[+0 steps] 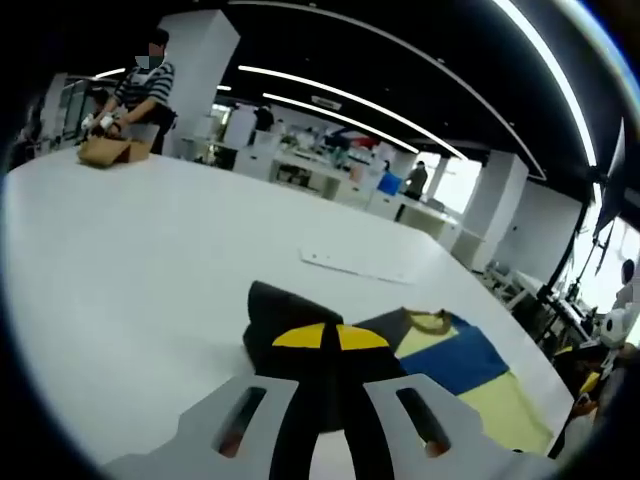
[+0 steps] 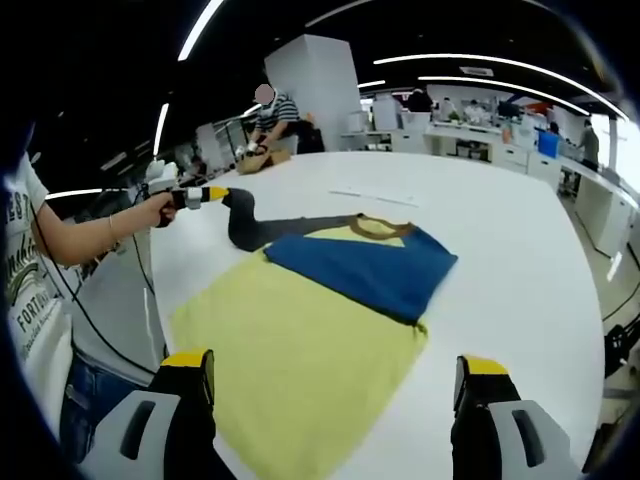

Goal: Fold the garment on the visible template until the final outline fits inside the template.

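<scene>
Left tool (image 1: 330, 345) clamped on T-shirt's dark sleeve (image 2: 240, 222), lifted off white surface (image 2: 520, 250) at shirt's far corner; right tool (image 2: 335, 385) wide apart, hovering over near yellow hem.

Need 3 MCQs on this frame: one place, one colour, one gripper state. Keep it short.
1. Where does the shirt lie?
A. on the white table
B. on the floor
C. over a chair

2. What colour is the sleeve in the left gripper?
A. red
B. dark grey
C. white

3. How does the right gripper stand?
A. shut on the hem
B. shut on nothing
C. open

Key: 1 A, the shirt is spread flat on the tabletop; 2 B, the pinched sleeve is dark against the yellow and blue body; 3 C, its jaws stand wide apart over the yellow part.
</scene>
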Tool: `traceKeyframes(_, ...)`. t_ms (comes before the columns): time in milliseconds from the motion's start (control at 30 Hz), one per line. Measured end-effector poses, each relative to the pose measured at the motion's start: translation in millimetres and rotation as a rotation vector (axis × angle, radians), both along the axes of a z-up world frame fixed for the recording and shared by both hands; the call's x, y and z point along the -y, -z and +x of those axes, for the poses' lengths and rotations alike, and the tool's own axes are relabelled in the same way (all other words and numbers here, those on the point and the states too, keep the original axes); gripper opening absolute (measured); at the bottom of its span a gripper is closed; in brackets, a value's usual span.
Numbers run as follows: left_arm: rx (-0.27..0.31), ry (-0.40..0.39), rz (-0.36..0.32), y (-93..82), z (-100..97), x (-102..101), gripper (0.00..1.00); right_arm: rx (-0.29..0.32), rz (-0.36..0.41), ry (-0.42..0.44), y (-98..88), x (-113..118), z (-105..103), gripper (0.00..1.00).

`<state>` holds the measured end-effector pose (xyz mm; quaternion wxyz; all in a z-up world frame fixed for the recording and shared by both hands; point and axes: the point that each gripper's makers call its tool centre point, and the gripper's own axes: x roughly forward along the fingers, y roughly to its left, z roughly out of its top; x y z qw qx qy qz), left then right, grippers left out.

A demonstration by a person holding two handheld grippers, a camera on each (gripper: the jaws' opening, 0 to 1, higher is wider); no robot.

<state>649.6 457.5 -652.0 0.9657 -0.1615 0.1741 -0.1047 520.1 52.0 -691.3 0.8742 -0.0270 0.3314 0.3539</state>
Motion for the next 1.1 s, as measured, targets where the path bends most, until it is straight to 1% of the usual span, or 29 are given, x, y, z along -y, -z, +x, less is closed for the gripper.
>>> traceKeyframes(167, 0.011, 0.030, -0.008, -4.4, 7.5, 14, 0.00, -0.002, -0.002, -0.006, 0.8, -2, -2, 0.99)
traceKeyframes(467, 0.028, 0.076, -0.077, -11.6, 19.8, 47, 0.00, -0.011, 0.001, 0.002, 3.6, -1, -4, 0.99)
traceKeyframes(733, 0.036, 0.120, -0.088, -16.7, 24.9, 73, 0.00, -0.018, -0.004, 0.002, 7.4, -1, -6, 0.99)
traceKeyframes(967, 0.039, 0.164, -0.095, -19.4, 30.8, 100, 0.00, -0.025, 0.004, -0.001, 9.7, -4, -8, 0.99)
traceKeyframes(1100, 0.046, 0.189, -0.115, -22.0, 32.7, 114, 0.00, -0.031, 0.002, -0.003, 11.9, -4, -9, 0.99)
